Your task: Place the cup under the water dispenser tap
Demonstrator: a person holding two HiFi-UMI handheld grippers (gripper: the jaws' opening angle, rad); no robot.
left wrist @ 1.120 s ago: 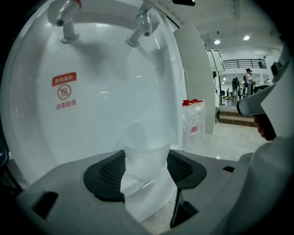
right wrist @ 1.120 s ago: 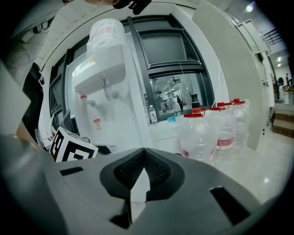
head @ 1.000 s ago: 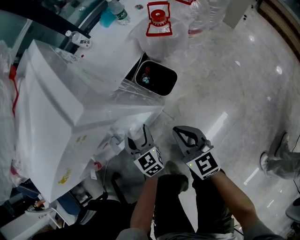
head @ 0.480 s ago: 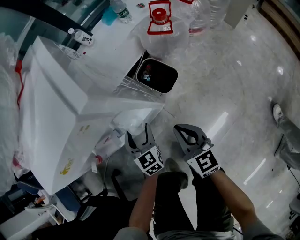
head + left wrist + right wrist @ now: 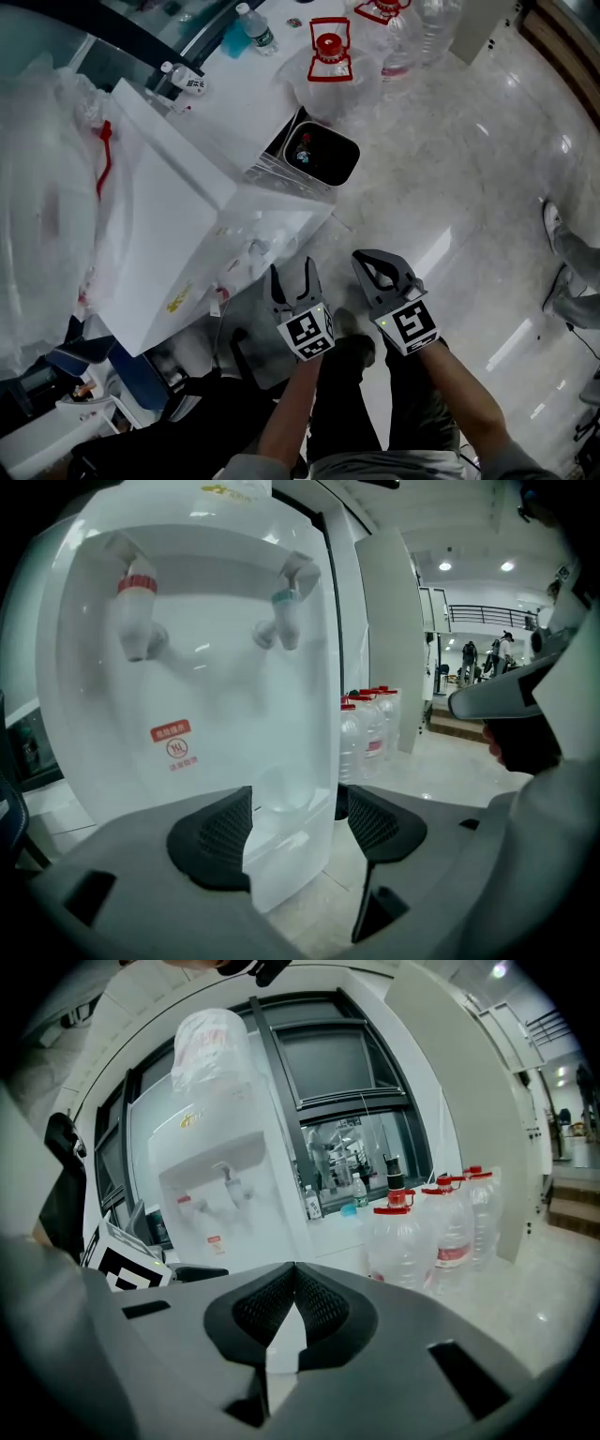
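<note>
Clear cup [image 5: 281, 789] stands in the dispenser [image 5: 187, 686] below the blue tap [image 5: 284, 616].

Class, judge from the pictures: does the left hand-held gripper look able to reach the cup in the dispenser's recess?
Probably yes. The left hand-held gripper has just been opening; its jaws stand wide, empty, aimed at the cup below the blue tap, with nothing showing in the way.

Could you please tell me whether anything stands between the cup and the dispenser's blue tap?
Nothing visible does. The clear cup stands in the dispenser's recess, roughly below the blue tap, with only open space between them.
</note>
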